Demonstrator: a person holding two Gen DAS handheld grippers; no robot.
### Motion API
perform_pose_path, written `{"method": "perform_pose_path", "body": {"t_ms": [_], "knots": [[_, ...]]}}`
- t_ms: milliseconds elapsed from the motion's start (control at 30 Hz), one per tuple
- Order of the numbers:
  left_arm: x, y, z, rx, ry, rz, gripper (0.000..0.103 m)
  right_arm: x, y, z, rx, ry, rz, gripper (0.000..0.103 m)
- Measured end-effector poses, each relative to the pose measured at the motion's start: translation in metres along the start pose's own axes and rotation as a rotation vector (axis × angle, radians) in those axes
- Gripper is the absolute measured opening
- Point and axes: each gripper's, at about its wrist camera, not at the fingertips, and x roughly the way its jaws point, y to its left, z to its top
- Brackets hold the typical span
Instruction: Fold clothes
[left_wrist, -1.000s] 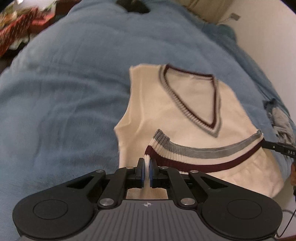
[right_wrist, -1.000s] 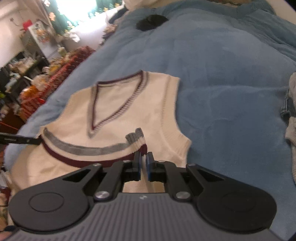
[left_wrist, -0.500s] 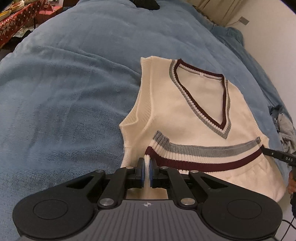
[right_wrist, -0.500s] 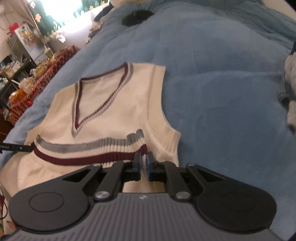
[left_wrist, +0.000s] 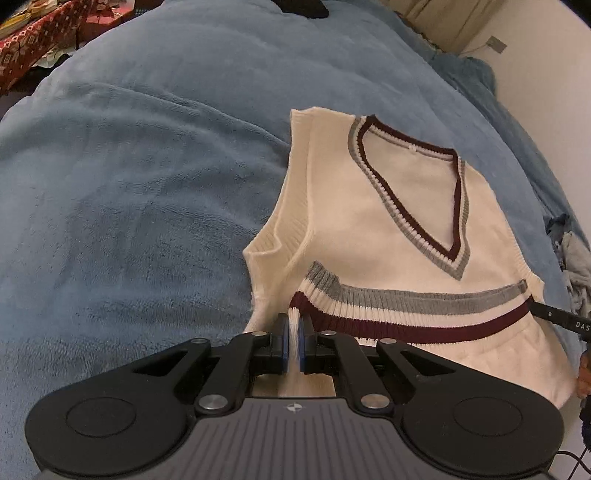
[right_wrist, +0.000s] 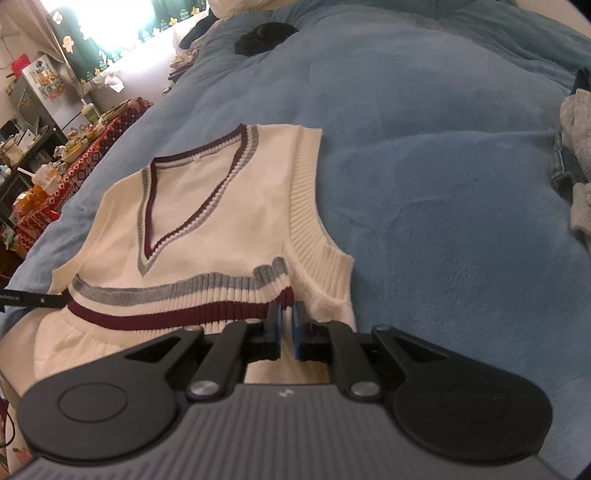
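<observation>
Left of my vest (left_wrist: 388, 229) the blue blanket (left_wrist: 147, 184) lies bare; crumpled clothes (right_wrist: 576, 147) crowd the right edge.

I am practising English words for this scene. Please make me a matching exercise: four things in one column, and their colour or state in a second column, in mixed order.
Things:
1. blanket
2. sweater vest
3. left tool
4. hem

Descriptions:
a. cream, V-neck
b. folded up over the chest
c. blue, fluffy
d. shut on the hem

Pairs: 1-c, 2-a, 3-d, 4-b

Dim warm indoor light, a blown-out window (right_wrist: 110, 26) glaring upper left, fisheye bending and darkening the corners.
</observation>
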Motion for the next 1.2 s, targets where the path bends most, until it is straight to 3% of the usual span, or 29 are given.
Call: {"method": "perform_pose_path", "body": {"t_ms": [233,367,600,900,1100,1200], "knots": [[-0.023,-0.003,0.002,0.023,-0.031,0.038,0.011,-0.01,-0.003,0.0,0.006,-0.026,-0.013,0.012],[-0.049,-0.024,-0.006,0.143,-0.09,0.089,0.011,-0.031,0.005,-0.002,-0.055,-0.064,-0.079,0.019],[-0.074,-0.064,-0.033,0.233,-0.098,-0.054,0.011,-0.075,0.036,-0.02,-0.176,-0.1,-0.059,0.02],[-0.031,-0.125,-0.084,0.267,-0.031,-0.257,0.011,-0.066,0.109,-0.076,-0.283,-0.088,0.123,0.02],[-0.022,-0.12,-0.11,0.287,0.007,-0.161,0.011,-0.05,0.124,-0.102,-0.338,-0.023,0.114,0.019],[-0.024,-0.108,-0.118,0.256,0.018,-0.161,0.011,-0.047,0.117,-0.113,-0.326,0.004,0.109,0.019]]}}
